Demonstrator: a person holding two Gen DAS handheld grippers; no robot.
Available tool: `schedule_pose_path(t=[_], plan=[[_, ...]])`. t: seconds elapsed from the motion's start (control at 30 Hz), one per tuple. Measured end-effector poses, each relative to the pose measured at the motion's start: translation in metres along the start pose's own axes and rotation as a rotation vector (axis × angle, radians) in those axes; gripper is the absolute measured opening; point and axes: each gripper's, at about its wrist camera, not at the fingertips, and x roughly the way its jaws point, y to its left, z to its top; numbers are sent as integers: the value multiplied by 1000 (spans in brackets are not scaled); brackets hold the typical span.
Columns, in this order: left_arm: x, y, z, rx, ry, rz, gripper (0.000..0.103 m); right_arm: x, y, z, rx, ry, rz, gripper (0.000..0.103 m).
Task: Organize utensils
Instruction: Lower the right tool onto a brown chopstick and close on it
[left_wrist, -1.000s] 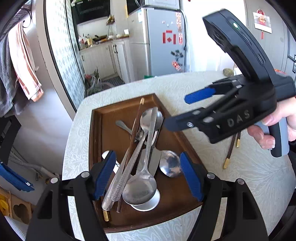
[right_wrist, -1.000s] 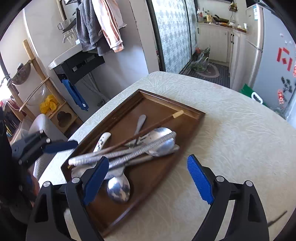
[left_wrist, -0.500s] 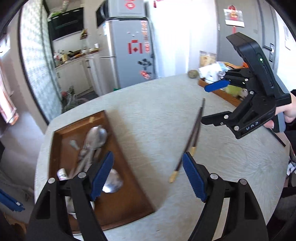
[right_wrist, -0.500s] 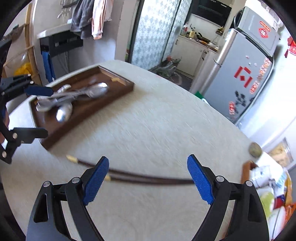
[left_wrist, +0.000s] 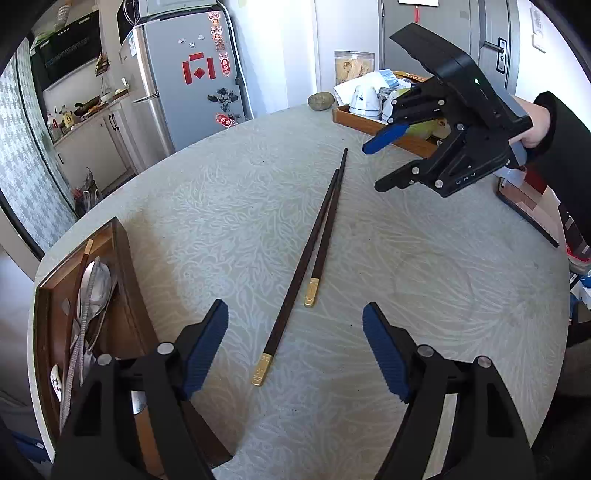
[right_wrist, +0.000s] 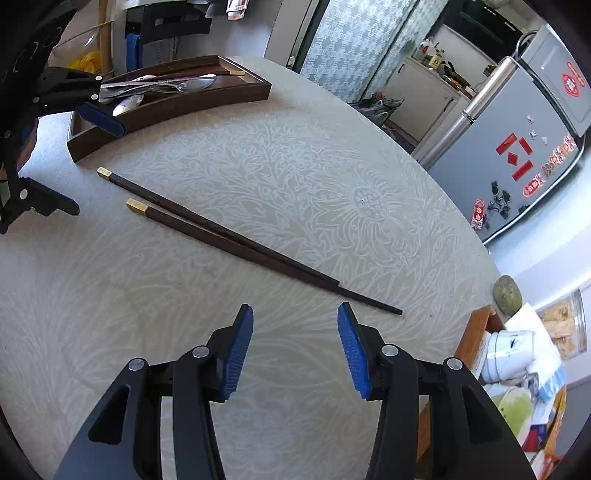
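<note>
Two dark chopsticks (left_wrist: 314, 243) with gold ends lie side by side on the pale patterned table (left_wrist: 424, 277). My left gripper (left_wrist: 295, 343) hovers open over their gold ends, nothing between its pads. My right gripper (right_wrist: 294, 345) hangs above the table just short of the chopsticks' (right_wrist: 236, 236) thin tips; its jaws are closing with nothing between them. It also shows in the left wrist view as the right gripper (left_wrist: 380, 162), held by a hand. A dark wooden tray (left_wrist: 125, 258) at the left holds several spoons and a chopstick; the tray (right_wrist: 192, 101) also shows far left in the right wrist view.
A second wooden tray (left_wrist: 369, 122) with cups and packets stands at the table's far edge, beside a round stone (left_wrist: 321, 100). A phone (left_wrist: 524, 203) lies near the right edge. A fridge (left_wrist: 184, 92) stands behind the table.
Both grippers swung away from the utensil tray to the chopsticks on the table. The right gripper's jaws have narrowed; the left stays wide.
</note>
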Motion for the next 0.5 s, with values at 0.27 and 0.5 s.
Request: schedule_pose_path(t=[0.27,0.5], plan=[[14,5,3,-34,31,-109,76,28,-26,17,-80,46,102,59],[27,-9,12,18,72,-166,76,44,-49,28,-51,144,225,71]])
